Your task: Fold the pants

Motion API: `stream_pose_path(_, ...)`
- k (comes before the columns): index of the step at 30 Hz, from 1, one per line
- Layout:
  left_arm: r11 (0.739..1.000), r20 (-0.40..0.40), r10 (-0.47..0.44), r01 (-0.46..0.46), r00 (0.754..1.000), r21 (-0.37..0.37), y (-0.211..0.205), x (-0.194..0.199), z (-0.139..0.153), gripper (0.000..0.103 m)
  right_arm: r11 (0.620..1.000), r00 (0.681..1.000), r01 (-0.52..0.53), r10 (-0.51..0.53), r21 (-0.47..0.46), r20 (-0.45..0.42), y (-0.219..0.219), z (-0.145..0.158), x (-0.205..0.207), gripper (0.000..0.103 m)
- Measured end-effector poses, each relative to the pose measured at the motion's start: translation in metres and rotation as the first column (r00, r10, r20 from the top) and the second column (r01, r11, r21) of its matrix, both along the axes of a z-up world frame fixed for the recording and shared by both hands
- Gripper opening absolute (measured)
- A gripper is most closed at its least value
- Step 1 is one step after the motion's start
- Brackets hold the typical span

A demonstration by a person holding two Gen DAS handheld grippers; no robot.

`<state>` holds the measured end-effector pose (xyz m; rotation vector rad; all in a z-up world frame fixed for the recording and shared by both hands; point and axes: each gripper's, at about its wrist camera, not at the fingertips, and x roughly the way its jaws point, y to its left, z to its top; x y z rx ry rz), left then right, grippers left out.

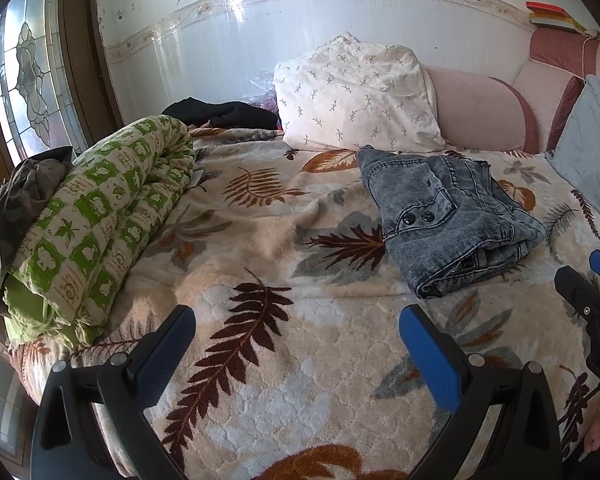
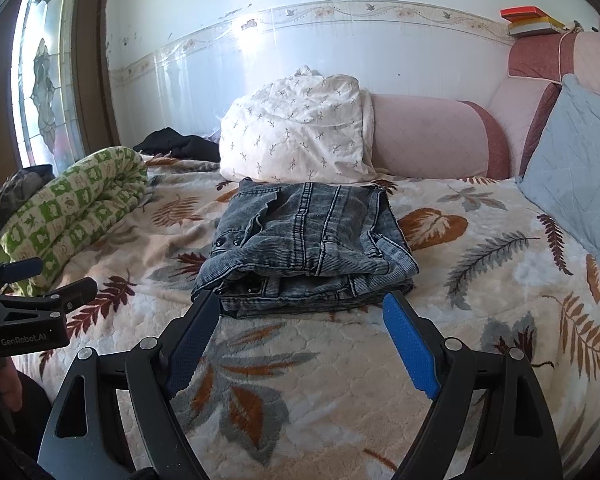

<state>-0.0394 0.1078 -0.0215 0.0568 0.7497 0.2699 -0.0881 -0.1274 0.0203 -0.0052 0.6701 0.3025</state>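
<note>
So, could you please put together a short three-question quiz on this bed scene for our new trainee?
1. True or false: the left gripper is shut on the folded grey-blue denim pants.
2. Which lies directly behind the pants? A. white leaf-print pillow B. rolled green-and-white quilt C. pale blue quilted cushion
3. Fill in: the right gripper is ___, its tips at the pants' near edge.

Key: 1 false; 2 A; 3 open.
</note>
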Motion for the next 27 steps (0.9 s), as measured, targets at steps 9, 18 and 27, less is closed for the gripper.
stream_pose_path(9, 1.0, -0.004, 0.005, -0.005, 1.0, 0.001, 0.0, 0.0012, -0.001, 0.103, 1.0, 1.0, -0.003, 0.003, -0.005, 0.0, 0.0005, -0.0002, -0.0003, 0.084)
stream_pose_path(18, 1.0, -0.001, 0.01, -0.01, 1.0, -0.008, 0.0006, 0.0, -0.0005, 0.103, 1.0, 1.0, -0.005, 0.005, -0.004, 0.0, -0.0007, -0.0009, 0.0005, 0.084)
stream_pose_path(27, 1.0, -0.008, 0.02, -0.021, 1.0, -0.019, 0.0024, 0.0003, -0.0028, 0.103, 1.0, 1.0, -0.005, 0.005, -0.004, 0.0, 0.0001, -0.0008, 0.0002, 0.084)
